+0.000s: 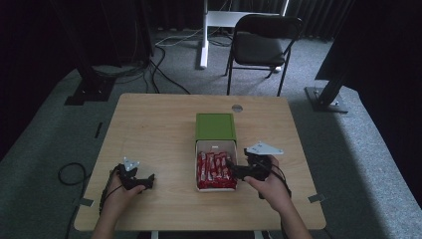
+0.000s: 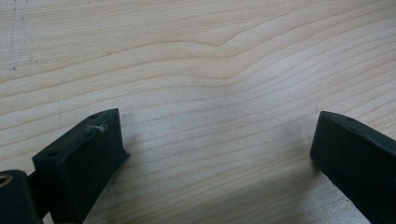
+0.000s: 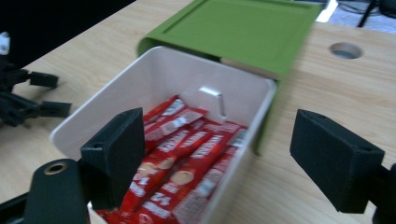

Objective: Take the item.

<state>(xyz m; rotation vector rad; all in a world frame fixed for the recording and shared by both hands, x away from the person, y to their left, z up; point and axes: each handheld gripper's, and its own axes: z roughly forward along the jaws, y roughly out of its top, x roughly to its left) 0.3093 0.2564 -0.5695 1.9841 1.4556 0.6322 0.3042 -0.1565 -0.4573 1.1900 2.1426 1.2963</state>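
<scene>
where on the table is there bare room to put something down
The light wooden table is bare left of the green sleeve and white drawer of red packets, and along the far edge. It is crowded at the drawer's right, where the right gripper sits.

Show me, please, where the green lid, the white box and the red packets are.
green lid (image 1: pixel 215 126), high view, middle of its top face.
white box (image 3: pixel 168 79), right gripper view, bare inner wall.
red packets (image 3: pixel 187 154), right gripper view, one wrapper's middle.
</scene>
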